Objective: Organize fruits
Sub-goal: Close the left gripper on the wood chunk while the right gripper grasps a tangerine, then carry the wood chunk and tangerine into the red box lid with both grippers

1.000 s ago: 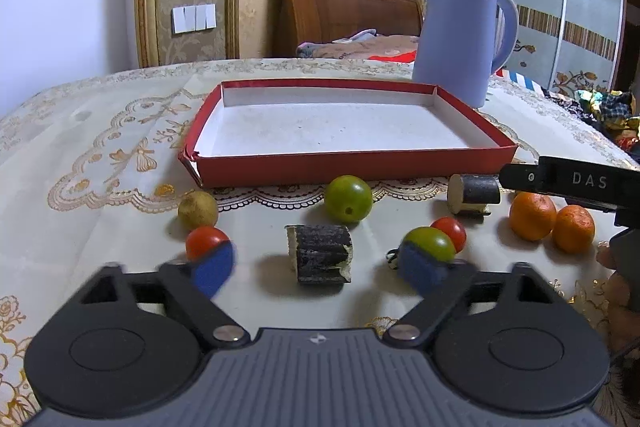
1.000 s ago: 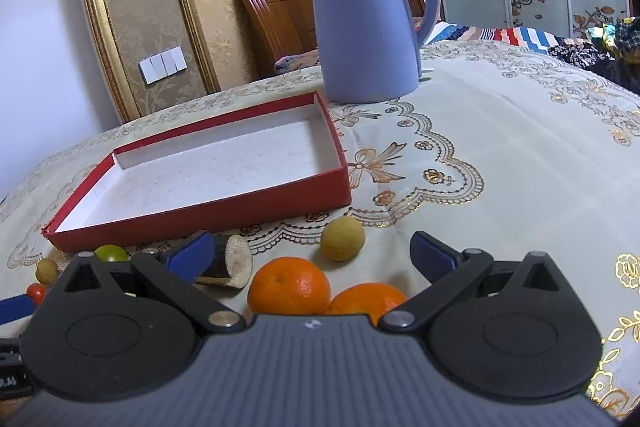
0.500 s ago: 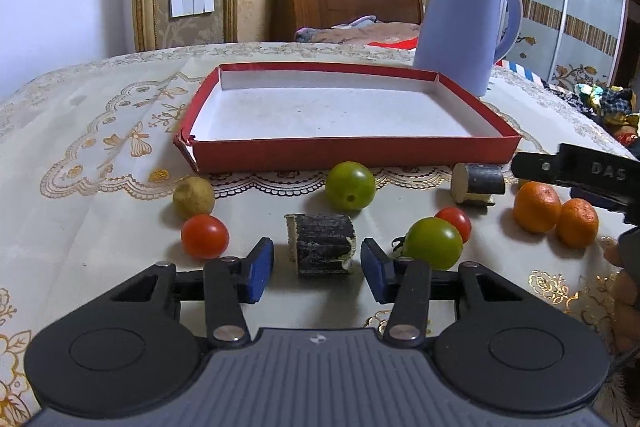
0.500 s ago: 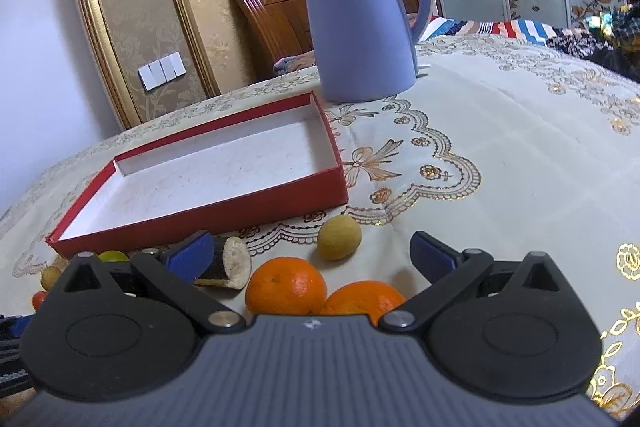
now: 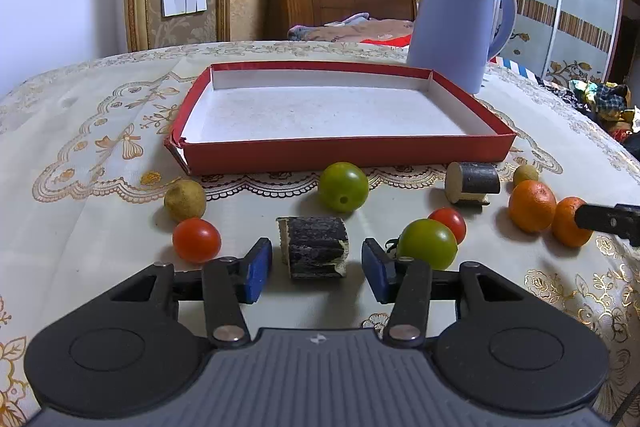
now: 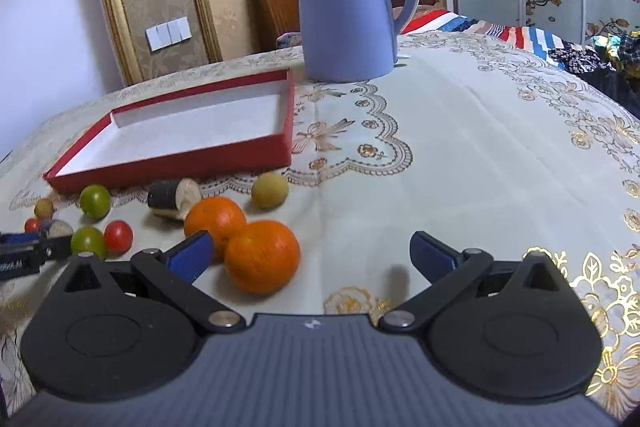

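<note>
With its jaws just narrowed yet not touching the dark cane chunk [image 5: 313, 247] between them, the left gripper [image 5: 316, 265] could nudge the green fruit [image 5: 427, 243] at its 2 o'clock, while the right gripper [image 6: 308, 253] gapes wide beside the oranges [image 6: 262, 256].

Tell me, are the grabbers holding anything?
No. The left gripper brackets the dark sugarcane piece, but gaps show beside both pads. The right gripper is wide open, near the orange.
</note>
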